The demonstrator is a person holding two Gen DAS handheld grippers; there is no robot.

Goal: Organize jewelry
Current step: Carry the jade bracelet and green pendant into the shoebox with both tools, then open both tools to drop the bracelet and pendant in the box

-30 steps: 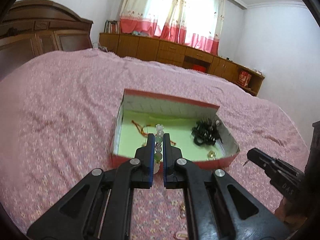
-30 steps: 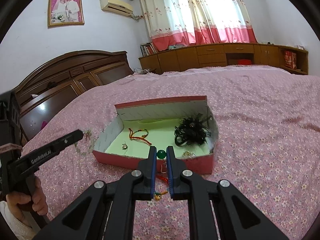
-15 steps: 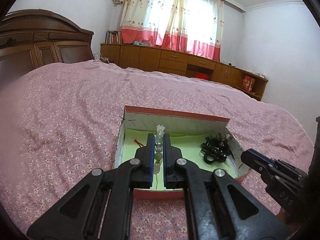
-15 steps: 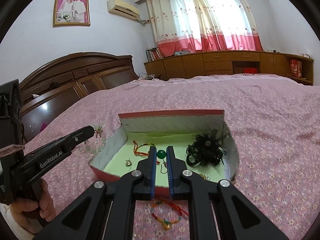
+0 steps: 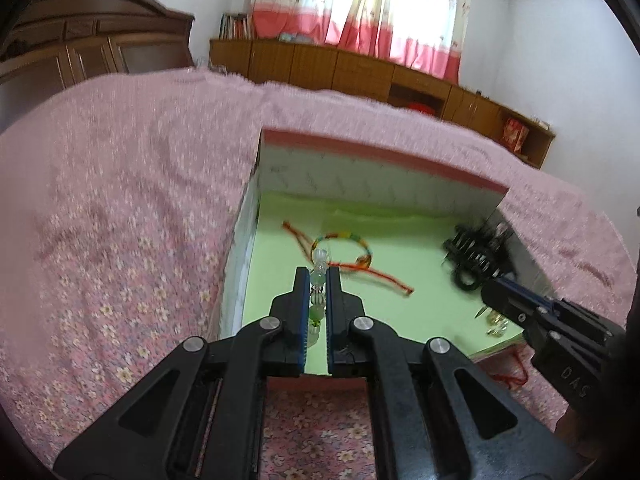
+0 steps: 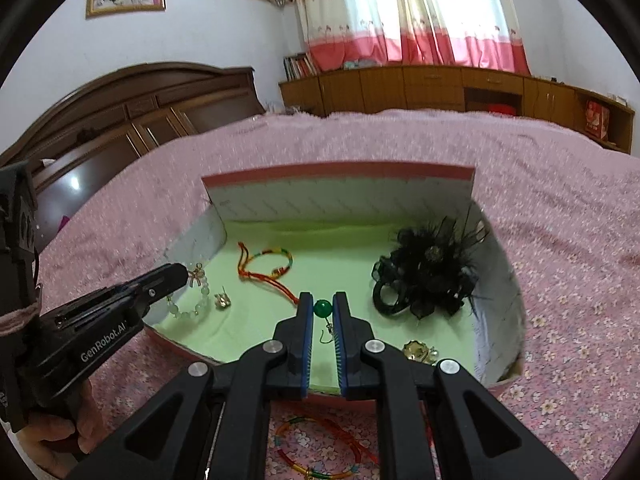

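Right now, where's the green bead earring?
In the right wrist view, the green bead earring is pinched in the right gripper, over the box's green floor, left of the black hair clip.

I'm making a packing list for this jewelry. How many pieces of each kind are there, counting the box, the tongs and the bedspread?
Braided cord bracelets: 2
Pale bead bracelet: 1
Green bead earring: 1
Black feather hairpiece: 1
Small gold pieces: 2
Total: 7

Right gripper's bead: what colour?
Deep green bead, clamped in the right gripper; clearest in the right wrist view.
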